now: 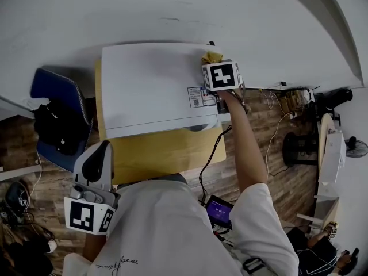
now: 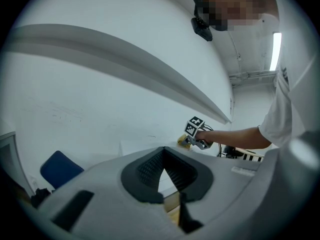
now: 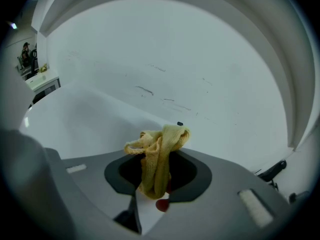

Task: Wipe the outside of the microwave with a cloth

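Right gripper (image 1: 214, 63) clamped on a bunched yellow knit cloth (image 1: 211, 57), pressed at the back right corner of the microwave (image 1: 149, 91) top, close to the wall (image 1: 172, 16). Top is flat, smooth and white, bare to the left; a sticker (image 1: 198, 96) sits near the right edge. Left gripper (image 1: 96, 163) is low by the person's body, well apart from the microwave, jaws together, nothing between. Wooden table (image 1: 167, 154) juts out in front. Blue chair (image 1: 57, 91) left of the table.
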`<state>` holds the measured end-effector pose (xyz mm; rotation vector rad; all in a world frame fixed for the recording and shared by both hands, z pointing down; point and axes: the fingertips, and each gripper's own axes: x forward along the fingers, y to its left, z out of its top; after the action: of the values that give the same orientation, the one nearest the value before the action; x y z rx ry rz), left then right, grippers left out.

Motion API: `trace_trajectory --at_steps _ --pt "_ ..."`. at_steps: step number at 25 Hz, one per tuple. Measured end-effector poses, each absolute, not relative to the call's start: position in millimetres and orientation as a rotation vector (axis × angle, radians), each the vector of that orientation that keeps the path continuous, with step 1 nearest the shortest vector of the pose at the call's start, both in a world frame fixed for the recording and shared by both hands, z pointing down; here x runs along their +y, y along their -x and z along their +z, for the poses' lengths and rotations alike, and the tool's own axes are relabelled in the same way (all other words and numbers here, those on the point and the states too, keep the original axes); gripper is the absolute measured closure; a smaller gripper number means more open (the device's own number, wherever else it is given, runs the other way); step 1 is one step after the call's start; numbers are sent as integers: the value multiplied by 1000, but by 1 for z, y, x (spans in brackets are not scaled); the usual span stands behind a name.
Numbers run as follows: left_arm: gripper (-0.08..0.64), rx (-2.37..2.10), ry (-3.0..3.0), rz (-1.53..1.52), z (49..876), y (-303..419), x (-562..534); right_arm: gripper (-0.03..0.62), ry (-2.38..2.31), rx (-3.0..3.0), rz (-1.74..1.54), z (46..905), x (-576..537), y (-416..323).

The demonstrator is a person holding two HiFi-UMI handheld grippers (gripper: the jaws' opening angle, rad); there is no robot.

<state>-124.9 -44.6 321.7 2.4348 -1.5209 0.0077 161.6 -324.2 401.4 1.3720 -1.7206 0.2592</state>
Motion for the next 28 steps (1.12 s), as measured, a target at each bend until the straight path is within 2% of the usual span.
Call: trace_trajectory --at_steps 28 --pt "565 -1582 -2394 -36 321 157 -40 471 -1203 -1870 203 403 -293 -37"
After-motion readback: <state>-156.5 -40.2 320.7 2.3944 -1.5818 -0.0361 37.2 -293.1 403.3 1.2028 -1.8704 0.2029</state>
